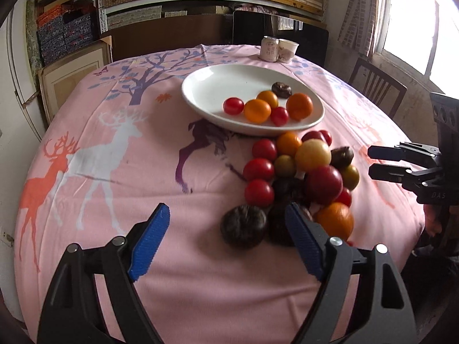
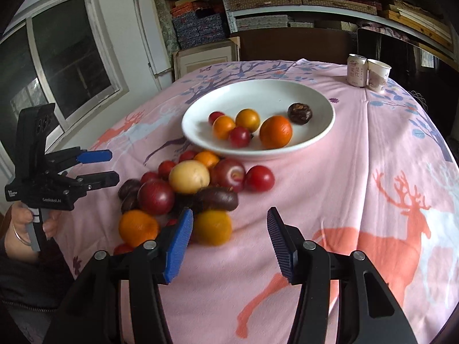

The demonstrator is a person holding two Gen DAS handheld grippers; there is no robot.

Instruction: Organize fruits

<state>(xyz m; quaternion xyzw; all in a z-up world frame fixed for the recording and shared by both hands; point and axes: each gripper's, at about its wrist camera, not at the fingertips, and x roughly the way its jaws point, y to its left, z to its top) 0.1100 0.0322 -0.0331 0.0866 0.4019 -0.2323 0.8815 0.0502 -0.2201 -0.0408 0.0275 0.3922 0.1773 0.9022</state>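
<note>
The left tool (image 1: 226,215), black with blue ribbed pads, stands wide and holds nothing. A dark wrinkled round fruit (image 1: 243,226) lies on the cloth between its pads, nearer the right one, apart from both. The right tool (image 2: 229,220) stands partly open and empty too; a yellow-orange round fruit (image 2: 212,226) sits just beside its left pad (whether they touch I cannot tell). Both tools point down at the loose heap of red, orange, yellow and dark fruits (image 2: 189,183) on the bench's pink deer-print cloth (image 2: 358,172). Just beyond the heap stands a white oval ceramic plate (image 2: 258,91) holding six small fruits. At the far edge, a drink can (image 2: 355,70) and a paper cup (image 2: 378,74) touch.
</note>
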